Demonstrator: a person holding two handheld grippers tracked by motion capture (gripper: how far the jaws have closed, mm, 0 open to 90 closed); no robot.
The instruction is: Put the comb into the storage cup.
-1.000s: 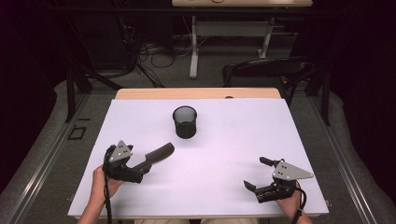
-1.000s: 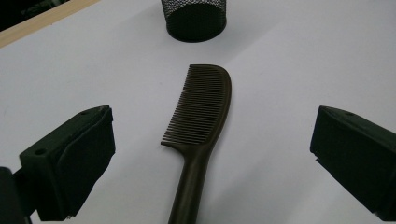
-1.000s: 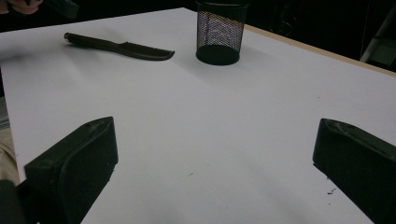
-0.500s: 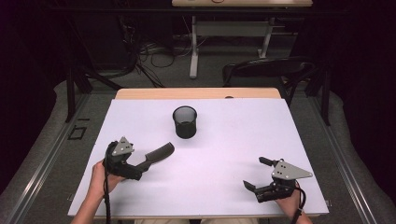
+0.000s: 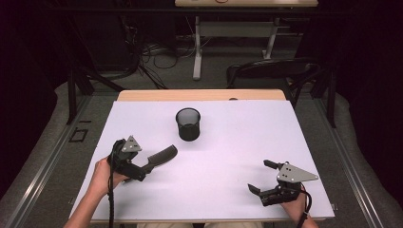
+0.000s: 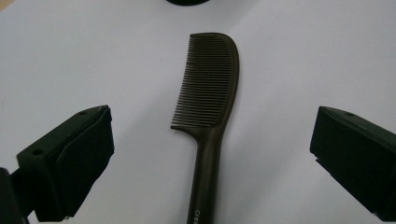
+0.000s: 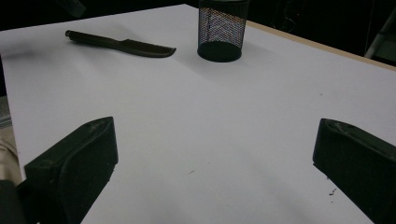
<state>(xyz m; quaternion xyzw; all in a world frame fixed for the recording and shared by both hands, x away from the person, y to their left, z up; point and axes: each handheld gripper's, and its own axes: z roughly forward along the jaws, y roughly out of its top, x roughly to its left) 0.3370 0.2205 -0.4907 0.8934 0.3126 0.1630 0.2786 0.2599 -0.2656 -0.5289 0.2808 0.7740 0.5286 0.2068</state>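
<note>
While the dark brown plastic comb (image 6: 210, 116) lies flat on the white table cover (image 5: 228, 142), its toothed head points toward the black wire-mesh cup (image 5: 188, 124) standing upright near the middle of the far half of the table. Comb and cup are apart, the cup just beyond the comb's tip. The handle end runs back between the jaws of the left gripper (image 6: 210, 154), which stand wide apart on either side of it without touching it. In the high view that gripper (image 5: 142, 164) sits at the table's left front, held in the person's left hand (image 5: 102, 175), with its cable hanging down along the forearm. Well away at the right front, the right gripper (image 5: 261, 178) rests low over bare cover, its jaws likewise spread wide with nothing between them.
</note>
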